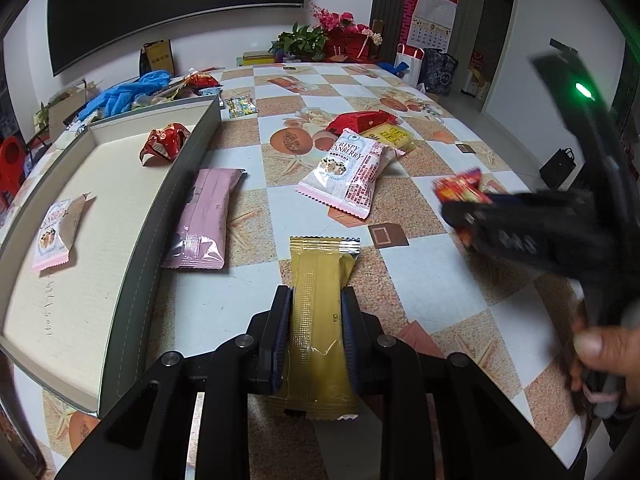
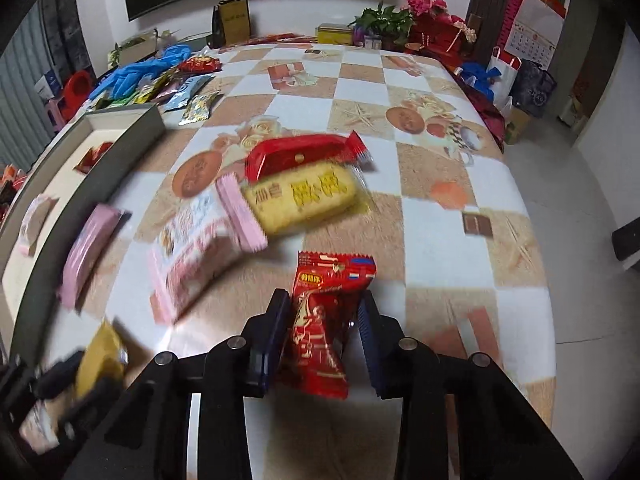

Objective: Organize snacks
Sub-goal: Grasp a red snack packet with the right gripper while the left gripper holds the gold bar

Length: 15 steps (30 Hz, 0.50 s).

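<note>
While both grippers hang over the checked table [image 1: 432, 264], each has a snack between its fingers.

Gold pack: a long, flat gold wrapper [image 1: 318, 320] with a crimped striped end and a ribbed seam down its middle.
Red pack: a small red foil packet [image 2: 326, 312] with gold print and a serrated top edge.
Left gripper: the left gripper [image 1: 316, 320] tilts steeply down at the table, jaws drawn narrow and pressed on both long sides of the gold pack.
Right gripper: the right gripper [image 2: 324, 320] also tilts steeply down; its left jaw touches the red pack, and whether the right jaw touches it I cannot tell. A hand [image 1: 600, 356] shows on its handle.
Gold pack's axis: lengthwise between the jaws, crimped end sticking out past the fingertips, the other end back towards the gripper body.
Red pack's axis: lengthwise along the fingers, serrated end out beyond the tips.
Beyond the left jaws: a pink pack [image 1: 208, 220] lies against the wall of the box [image 1: 160, 220], left of the fingers.
Beyond the right jaws: a yellow pack [image 2: 308, 196] and a red bar [image 2: 304, 154], ahead of the tips.
</note>
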### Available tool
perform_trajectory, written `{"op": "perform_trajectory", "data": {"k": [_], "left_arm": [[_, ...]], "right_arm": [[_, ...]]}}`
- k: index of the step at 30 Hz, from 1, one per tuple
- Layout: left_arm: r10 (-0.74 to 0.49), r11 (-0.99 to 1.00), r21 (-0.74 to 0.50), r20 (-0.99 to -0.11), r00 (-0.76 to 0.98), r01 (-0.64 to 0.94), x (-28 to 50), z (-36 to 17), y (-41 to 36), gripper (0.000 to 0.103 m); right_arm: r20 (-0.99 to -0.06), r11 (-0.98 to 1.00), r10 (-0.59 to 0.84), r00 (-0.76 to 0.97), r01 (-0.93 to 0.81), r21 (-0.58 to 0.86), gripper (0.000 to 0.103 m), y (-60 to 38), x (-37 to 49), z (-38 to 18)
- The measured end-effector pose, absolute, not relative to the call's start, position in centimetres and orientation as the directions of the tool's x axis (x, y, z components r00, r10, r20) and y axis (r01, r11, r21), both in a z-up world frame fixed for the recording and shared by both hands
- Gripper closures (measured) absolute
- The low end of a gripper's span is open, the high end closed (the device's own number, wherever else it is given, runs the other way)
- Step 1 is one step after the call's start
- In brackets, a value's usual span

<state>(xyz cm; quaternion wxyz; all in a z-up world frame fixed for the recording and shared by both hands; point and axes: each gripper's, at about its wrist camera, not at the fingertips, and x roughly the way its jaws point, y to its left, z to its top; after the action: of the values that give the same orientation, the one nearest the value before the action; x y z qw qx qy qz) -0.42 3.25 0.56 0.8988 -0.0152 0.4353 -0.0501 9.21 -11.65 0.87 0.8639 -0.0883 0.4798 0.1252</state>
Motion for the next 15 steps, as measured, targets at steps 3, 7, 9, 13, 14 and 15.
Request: {"op": "perform_trajectory", "data": {"k": [3,7,9,13,14,15], "left_arm": [[-0.086,0.996,-0.052,-0.782,0.617,0.074,-0.6,0.6,3.0,0.075],[-0.082,0.996,-0.050,-0.782,0.617,0.068,-0.6,0.6,2.9,0.075],[-0.079,0.997,-0.048,-0.783,0.617,0.067,-0.5,0.6,3.0,0.075],[-0.070,0.997,-0.038,-0.783,0.618,0.065,-0.5,0.6,2.9,0.075],[-0.071,0.997,-0.039,-0.783,0.618,0.065,-0.5,0.6,2.9,0.075],[-0.071,0.997,-0.040,-0.783,0.618,0.065,-0.5,0.6,2.9,0.075]], "right_arm": [[-0.840,0.950,0.143,0.523,-0.311,-0.032,0.066,-12.9,6.9,0.8],[-0.833,0.949,0.150,0.533,-0.314,-0.031,0.066,-13.4,6.4,1.3],[-0.814,0.946,0.155,0.559,-0.321,-0.041,0.066,-13.5,5.9,1.2],[-0.807,0.948,0.164,0.567,-0.318,-0.031,0.066,-13.6,5.9,1.2],[-0.808,0.946,0.167,0.566,-0.323,-0.031,0.066,-13.5,5.9,1.2],[-0.809,0.943,0.179,0.559,-0.333,-0.022,0.066,-13.7,6.0,1.2]]}}
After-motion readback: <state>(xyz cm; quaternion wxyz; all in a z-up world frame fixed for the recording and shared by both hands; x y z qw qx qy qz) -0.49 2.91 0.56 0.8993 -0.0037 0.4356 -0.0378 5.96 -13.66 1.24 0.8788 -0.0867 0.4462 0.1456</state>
